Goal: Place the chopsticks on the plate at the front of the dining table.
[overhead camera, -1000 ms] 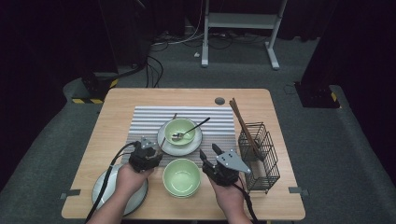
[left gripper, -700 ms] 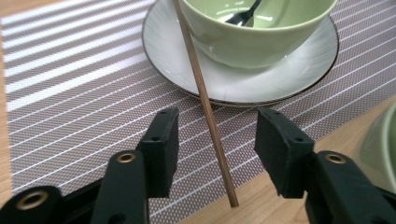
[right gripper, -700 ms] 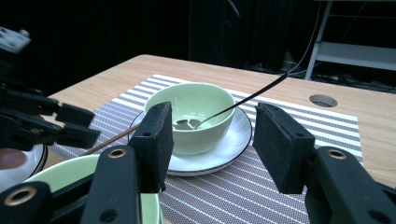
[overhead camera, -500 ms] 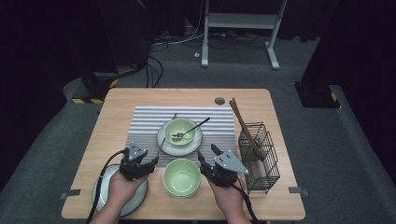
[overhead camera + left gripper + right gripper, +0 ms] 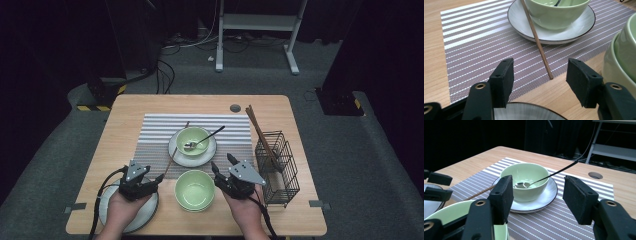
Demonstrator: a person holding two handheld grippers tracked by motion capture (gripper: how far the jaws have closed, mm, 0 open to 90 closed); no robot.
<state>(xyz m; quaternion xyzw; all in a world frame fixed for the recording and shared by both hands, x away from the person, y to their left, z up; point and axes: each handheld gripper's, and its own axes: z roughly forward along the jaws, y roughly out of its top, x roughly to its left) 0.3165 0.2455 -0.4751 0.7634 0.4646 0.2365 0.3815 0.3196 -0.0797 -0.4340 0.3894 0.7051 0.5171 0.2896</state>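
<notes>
My left gripper (image 5: 149,181) hovers open over the far rim of a grey plate (image 5: 116,216) at the table's front left. Between its jaws (image 5: 540,65) I see the tip of a wooden chopstick (image 5: 537,41), which lies on the striped placemat (image 5: 474,42) and leans on a white plate (image 5: 574,28). That plate carries a green bowl (image 5: 192,140) with a dark spoon (image 5: 206,138) in it. My right gripper (image 5: 221,163) is open beside stacked green bowls (image 5: 195,190) and faces the bowl with the spoon (image 5: 524,178); nothing lies between its jaws (image 5: 537,181).
A black wire basket (image 5: 278,170) stands at the right edge of the table with chopsticks (image 5: 257,129) leaning out of it. A round cable hole (image 5: 235,108) sits at the far side. Bare wood lies left of the placemat.
My left gripper has drawn back toward the person and to the left, from beside the chopstick to above the grey plate. The right gripper has barely shifted.
</notes>
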